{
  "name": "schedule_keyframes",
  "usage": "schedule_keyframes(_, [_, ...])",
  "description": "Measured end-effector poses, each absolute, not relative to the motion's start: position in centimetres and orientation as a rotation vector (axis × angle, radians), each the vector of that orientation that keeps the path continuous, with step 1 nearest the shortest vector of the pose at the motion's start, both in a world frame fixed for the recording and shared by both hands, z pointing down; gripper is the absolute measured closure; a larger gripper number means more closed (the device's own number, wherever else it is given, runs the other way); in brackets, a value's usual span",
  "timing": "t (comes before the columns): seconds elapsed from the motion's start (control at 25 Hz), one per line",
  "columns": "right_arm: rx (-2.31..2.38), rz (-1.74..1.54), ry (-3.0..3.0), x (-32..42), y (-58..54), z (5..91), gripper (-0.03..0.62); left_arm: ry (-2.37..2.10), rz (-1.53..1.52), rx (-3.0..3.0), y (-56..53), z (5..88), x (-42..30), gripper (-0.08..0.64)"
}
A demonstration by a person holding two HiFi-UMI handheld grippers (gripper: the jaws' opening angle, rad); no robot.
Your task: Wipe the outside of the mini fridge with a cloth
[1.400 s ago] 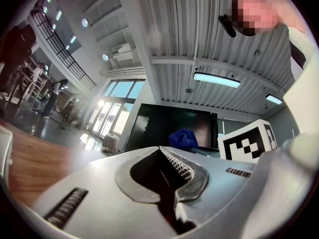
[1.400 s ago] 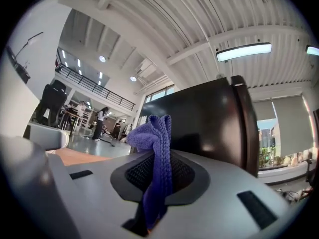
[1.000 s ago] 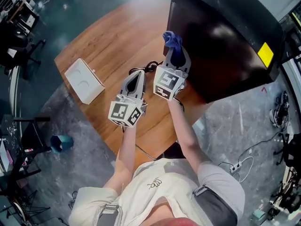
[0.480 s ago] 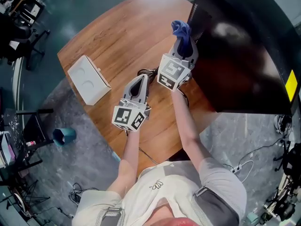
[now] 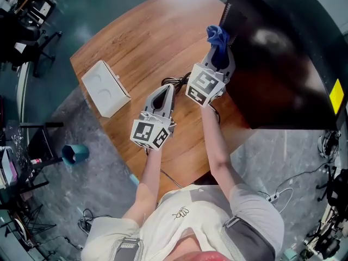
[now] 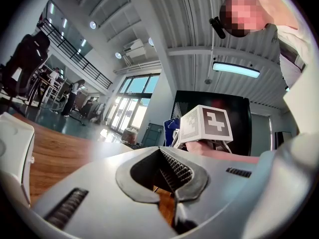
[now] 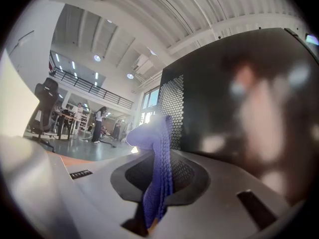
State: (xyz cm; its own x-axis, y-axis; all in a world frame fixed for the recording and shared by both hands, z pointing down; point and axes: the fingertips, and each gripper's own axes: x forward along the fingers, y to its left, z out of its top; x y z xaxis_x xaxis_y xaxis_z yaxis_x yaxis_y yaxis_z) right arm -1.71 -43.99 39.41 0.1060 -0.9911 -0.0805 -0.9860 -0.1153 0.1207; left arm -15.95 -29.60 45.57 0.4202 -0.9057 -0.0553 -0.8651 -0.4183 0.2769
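Observation:
The black mini fridge (image 5: 283, 64) stands on the right part of the round wooden table (image 5: 141, 48); its glossy side (image 7: 249, 108) fills the right gripper view. My right gripper (image 5: 220, 47) is shut on a blue cloth (image 5: 217, 37), whose bunched end sits against the fridge's side near its perforated back corner. The cloth (image 7: 158, 168) hangs pinched between the jaws in the right gripper view. My left gripper (image 5: 166, 91) hovers over the table to the left, shut, with nothing between its jaws.
A white box (image 5: 105, 88) lies on the table's left side. A black cable (image 5: 174, 82) coils on the table between the grippers. Chairs and desks stand on the floor at the left, and a teal bin (image 5: 73, 154) sits below the table edge.
The right gripper and cloth have slid forward along the fridge's side toward its far corner. The left gripper has barely moved.

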Motion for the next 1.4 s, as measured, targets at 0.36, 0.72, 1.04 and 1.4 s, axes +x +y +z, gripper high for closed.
schedule_keyframes(0.36, [2.305, -0.204, -2.047, 1.8, -39.3, 39.7, 0.531, -1.522, -0.296, 2.556, -27.2, 42.6, -12.6, 0.555])
schedule_keyframes(0.72, [2.36, -0.224, -1.994, 7.8, -32.5, 37.7, 0.531, -1.451, -0.362, 2.616, -23.7, 39.7, -7.2, 0.555])
schedule_keyframes(1.04, [2.424, -0.24, -1.891, 13.5, -26.4, 37.1, 0.531, -1.376, -0.408, 2.693, -19.7, 37.2, -3.1, 0.555])
schedule_keyframes(1.4, [2.478, -0.26, -1.808, 17.1, -21.8, 36.7, 0.531, -1.358, -0.446, 2.73, -16.4, 35.7, -2.0, 0.555])
